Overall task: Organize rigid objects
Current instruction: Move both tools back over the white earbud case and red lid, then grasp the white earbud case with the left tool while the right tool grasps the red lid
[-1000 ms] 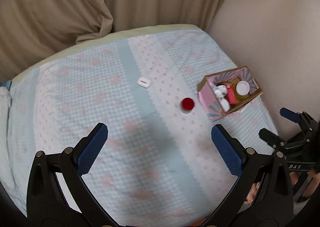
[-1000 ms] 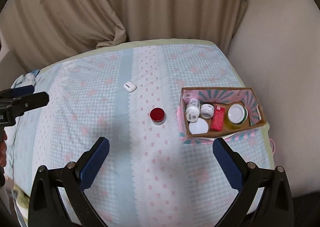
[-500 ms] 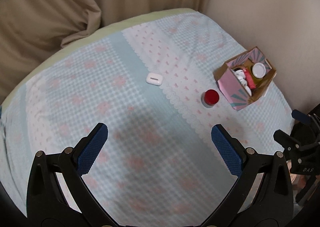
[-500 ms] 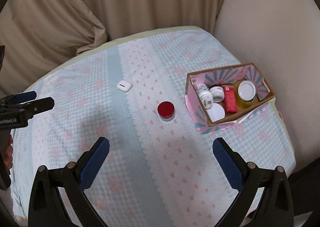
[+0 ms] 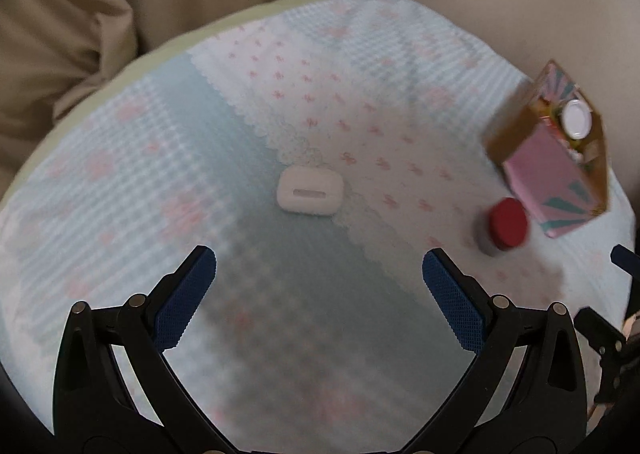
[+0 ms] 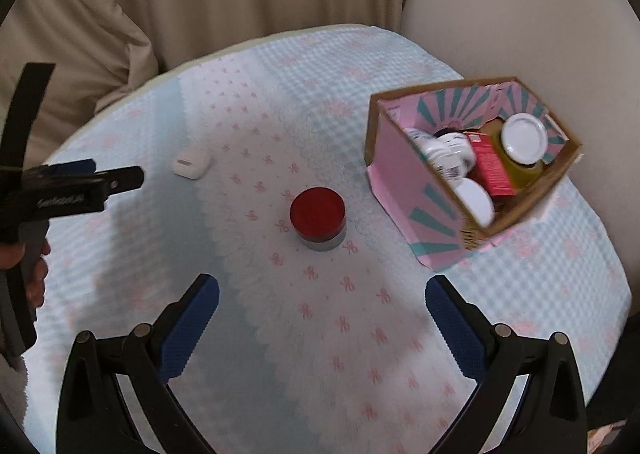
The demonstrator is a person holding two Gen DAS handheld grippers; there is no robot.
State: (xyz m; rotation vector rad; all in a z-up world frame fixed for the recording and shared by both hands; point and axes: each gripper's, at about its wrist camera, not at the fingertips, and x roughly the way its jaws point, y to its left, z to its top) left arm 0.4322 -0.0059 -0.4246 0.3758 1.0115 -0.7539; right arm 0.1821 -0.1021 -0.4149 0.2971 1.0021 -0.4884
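Your left gripper (image 5: 319, 268): jaws spread wide, holding nothing, hovering over bed (image 5: 120, 182) just short of white earbud case (image 5: 309, 193), which lies mid-bed on checked cover. Your right gripper (image 6: 322, 294): jaws equally wide, empty, hanging short of red-lidded jar (image 6: 318, 219), upright mid-bed. Cardboard box (image 6: 404, 174) near bed's right edge, holding white-lidded jars, red carton. Jar close beside box, not touching.
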